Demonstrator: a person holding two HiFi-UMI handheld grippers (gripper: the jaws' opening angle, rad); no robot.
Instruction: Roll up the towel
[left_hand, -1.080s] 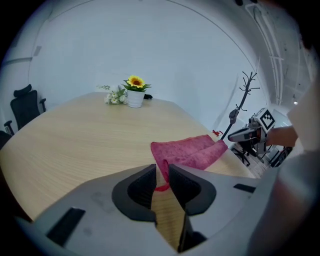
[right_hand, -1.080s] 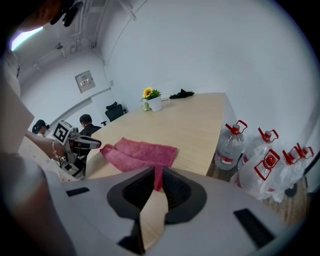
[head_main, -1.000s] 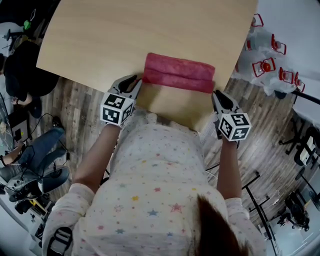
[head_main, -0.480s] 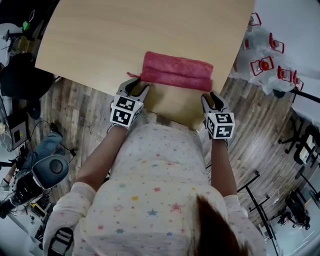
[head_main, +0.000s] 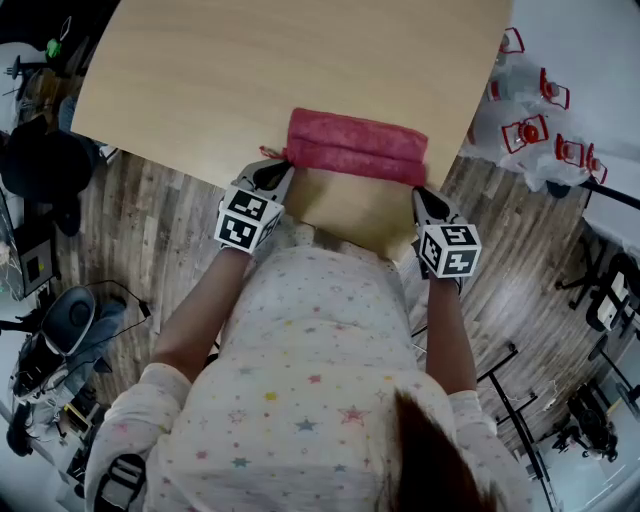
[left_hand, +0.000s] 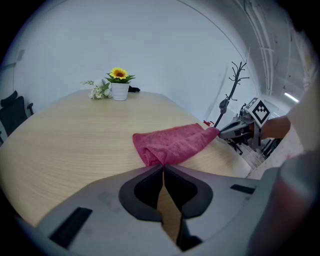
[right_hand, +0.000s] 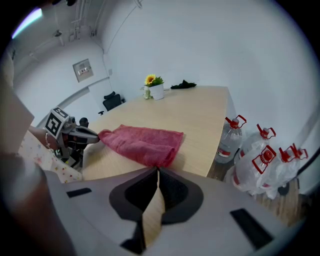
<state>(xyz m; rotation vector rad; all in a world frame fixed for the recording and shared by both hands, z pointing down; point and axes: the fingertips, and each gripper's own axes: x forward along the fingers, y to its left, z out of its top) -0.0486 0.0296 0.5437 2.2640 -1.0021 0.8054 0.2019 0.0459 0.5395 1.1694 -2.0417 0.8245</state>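
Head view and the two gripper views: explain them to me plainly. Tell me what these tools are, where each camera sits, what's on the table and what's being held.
There is no robot here. A person holds a hand tool with two jaws in each hand: the left gripper and the right gripper. The head view comes from a camera on the person's head, looking steeply down. Each gripper view comes from a camera riding on that tool, looking along its jaws. On the table lies a red towel, folded or partly rolled. A flower pot stands at the far end. Each gripper seems to pinch a near corner of the towel. The left jaws have just closed.
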